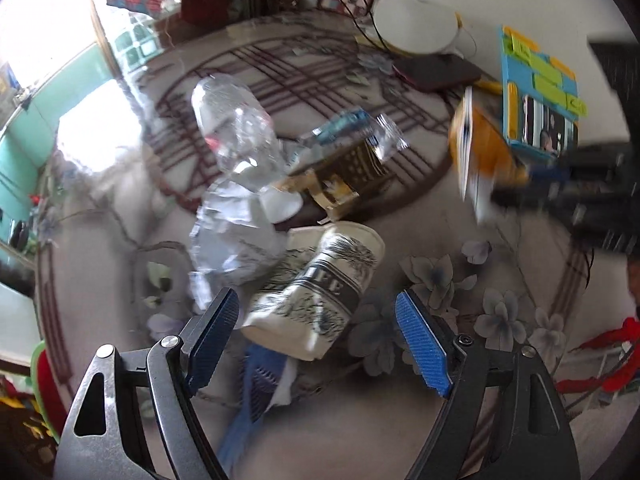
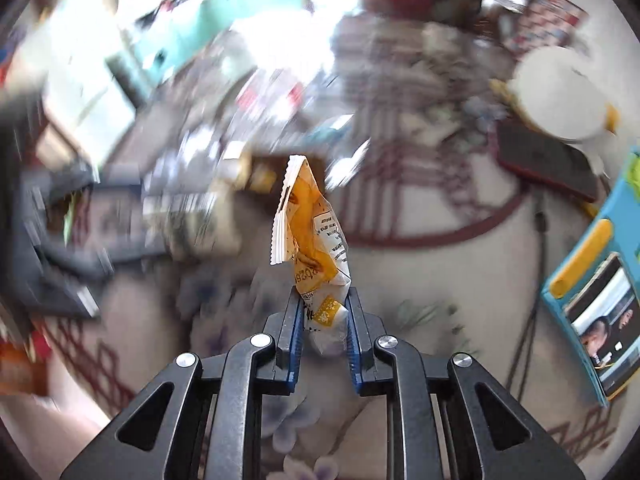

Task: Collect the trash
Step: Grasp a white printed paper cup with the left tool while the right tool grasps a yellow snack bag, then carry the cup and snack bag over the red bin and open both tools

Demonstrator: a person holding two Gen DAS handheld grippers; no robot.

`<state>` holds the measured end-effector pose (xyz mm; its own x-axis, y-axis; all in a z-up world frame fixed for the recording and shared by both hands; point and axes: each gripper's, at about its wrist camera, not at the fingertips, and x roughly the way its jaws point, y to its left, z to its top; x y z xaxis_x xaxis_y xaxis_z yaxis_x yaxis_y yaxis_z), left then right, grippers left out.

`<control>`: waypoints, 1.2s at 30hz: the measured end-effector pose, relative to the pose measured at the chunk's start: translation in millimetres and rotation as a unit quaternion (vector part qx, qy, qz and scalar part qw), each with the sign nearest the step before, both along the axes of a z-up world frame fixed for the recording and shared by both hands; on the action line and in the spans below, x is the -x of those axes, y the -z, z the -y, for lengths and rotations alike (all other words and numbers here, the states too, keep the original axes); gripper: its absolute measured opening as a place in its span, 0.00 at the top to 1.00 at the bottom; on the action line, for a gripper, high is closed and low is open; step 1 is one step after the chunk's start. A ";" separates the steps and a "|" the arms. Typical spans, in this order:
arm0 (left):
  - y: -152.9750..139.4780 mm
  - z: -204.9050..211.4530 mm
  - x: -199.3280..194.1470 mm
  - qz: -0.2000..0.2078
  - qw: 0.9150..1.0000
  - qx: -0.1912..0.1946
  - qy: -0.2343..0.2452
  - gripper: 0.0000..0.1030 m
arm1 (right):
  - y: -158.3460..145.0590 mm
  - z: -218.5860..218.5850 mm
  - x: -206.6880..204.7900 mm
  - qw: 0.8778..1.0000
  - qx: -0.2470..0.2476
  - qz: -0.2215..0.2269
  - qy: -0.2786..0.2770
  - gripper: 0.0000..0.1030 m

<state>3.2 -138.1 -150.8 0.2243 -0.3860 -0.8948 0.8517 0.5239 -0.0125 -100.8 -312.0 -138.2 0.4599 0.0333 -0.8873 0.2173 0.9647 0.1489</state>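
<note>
Right gripper (image 2: 323, 312): your jaws are clamped on the lower end of the orange-and-white snack wrapper (image 2: 310, 232). It stands up between the pads, crimped edge uppermost, clear of the table. Light, thin, crinkly film, likely slick; a pinch across a folded or bunched part should hold better than one on a single flat layer.

Left gripper (image 1: 318, 340): your jaws stand wide apart and hold nothing, poised over the pile of trash.

Paper cup (image 1: 320, 292): lies on its side just ahead of your left pads, printed with dark lettering, already dented. Light, soft-walled; it will likely crush further, so take it across the body.

Blue-and-white wrapper (image 1: 256, 392): lies partly under the cup, closest to you. Flimsy; pinch an edge.

Crumpled silver foil (image 1: 236, 236): touches the cup on the left. Light, holds its shape.

Clear plastic bottle (image 1: 236, 128): beyond the foil, on its side. Smooth, springy, probably slippery.

Brown-and-gold carton (image 1: 344, 176): torn, behind the cup. Stiff card.

Floral tablecloth (image 1: 440, 420): carries everything.
</note>
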 end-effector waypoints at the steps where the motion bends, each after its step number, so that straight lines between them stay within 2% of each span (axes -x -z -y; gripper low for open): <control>1: 4.7 3.4 2.0 0.002 1.000 -0.011 0.005 0.22 | -6.5 8.1 0.3 1.000 -0.004 0.013 0.009 0.84; 3: 13.1 10.8 7.6 0.010 0.999 -0.030 0.014 0.22 | -17.7 17.9 0.0 0.999 -0.014 0.033 0.021 0.84; 4: 16.7 13.6 9.7 0.011 0.999 -0.039 0.016 0.29 | -21.5 21.4 -0.5 0.999 -0.018 0.041 0.025 0.84; 5: 18.6 15.3 10.8 0.010 0.999 -0.042 0.016 0.44 | -24.8 24.3 -1.5 0.998 -0.022 0.047 0.027 0.84; 9: 11.6 15.5 10.2 -0.006 1.000 -0.027 -0.008 0.44 | -36.2 23.8 -7.6 0.997 -0.037 0.068 0.029 0.84; 12: -4.6 5.2 8.0 -0.013 0.998 0.012 -0.056 0.44 | -46.1 13.5 -16.3 0.995 -0.045 0.079 0.026 0.84; 14: -23.2 -4.2 5.6 -0.020 0.994 0.048 -0.091 0.44 | -48.1 10.6 -22.5 0.995 -0.052 0.086 0.022 0.84; 17: -49.8 -18.0 4.7 -0.009 0.988 0.087 -0.126 0.44 | -55.6 6.5 -29.7 0.994 -0.057 0.097 0.018 0.84; 22: -81.1 -45.3 -2.9 0.017 0.977 0.121 -0.175 0.44 | -68.2 -5.0 -40.8 0.992 -0.060 0.114 0.002 0.84; 25: -89.4 -65.0 -12.9 0.031 0.968 0.131 -0.214 0.44 | -74.7 -14.7 -50.0 0.991 -0.062 0.121 -0.012 0.84; 28: -88.6 -80.4 -24.6 0.049 0.958 0.120 -0.255 0.44 | -76.5 -25.1 -60.2 0.991 -0.060 0.120 -0.028 0.84; 36: -80.9 -128.4 -38.5 0.041 0.938 0.109 -0.326 0.44 | -76.7 -57.2 -82.3 0.988 -0.070 0.124 -0.063 0.84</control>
